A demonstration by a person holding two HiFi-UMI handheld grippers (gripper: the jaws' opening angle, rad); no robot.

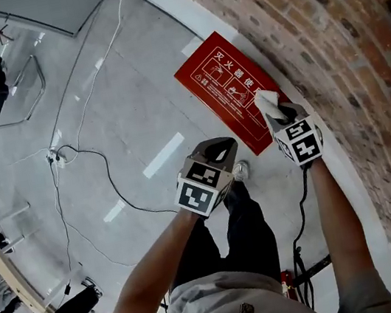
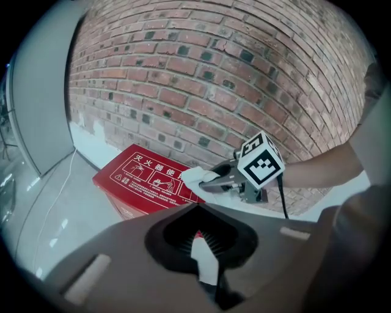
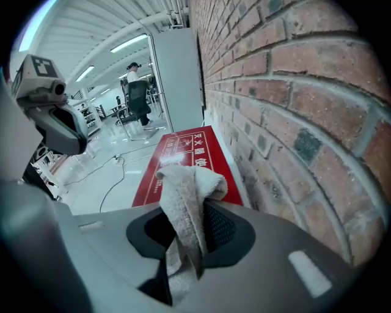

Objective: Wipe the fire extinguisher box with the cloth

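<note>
Two grippers, one cloth, one box are being counted here. The jaws of the right gripper (image 3: pixel 186 227) are being kept clenched on the single pale cloth (image 3: pixel 183 198). It is being pinched through its middle, with a bunched fold being pushed out ahead of the fingertips and a tail being left hanging back between them. The cloth is being held over the near end of the red fire extinguisher box (image 1: pixel 218 80); whether it is being pressed onto the lid cannot be told.

The jaws of the left gripper (image 2: pixel 201 247) are being held close together. Only a thin pale sliver is being shown between the ribbed pads, and nothing is being gripped. This gripper is being carried in the air, apart from the box and just beside the right one.

The box is being shown lying flat on the grey floor (image 1: pixel 128 111), its printed lid facing up, just beside the white skirting at the foot of the brick wall (image 1: pixel 338 29). Thin cables (image 1: pixel 109 176) are being seen trailing across the floor, well apart from the box.
</note>
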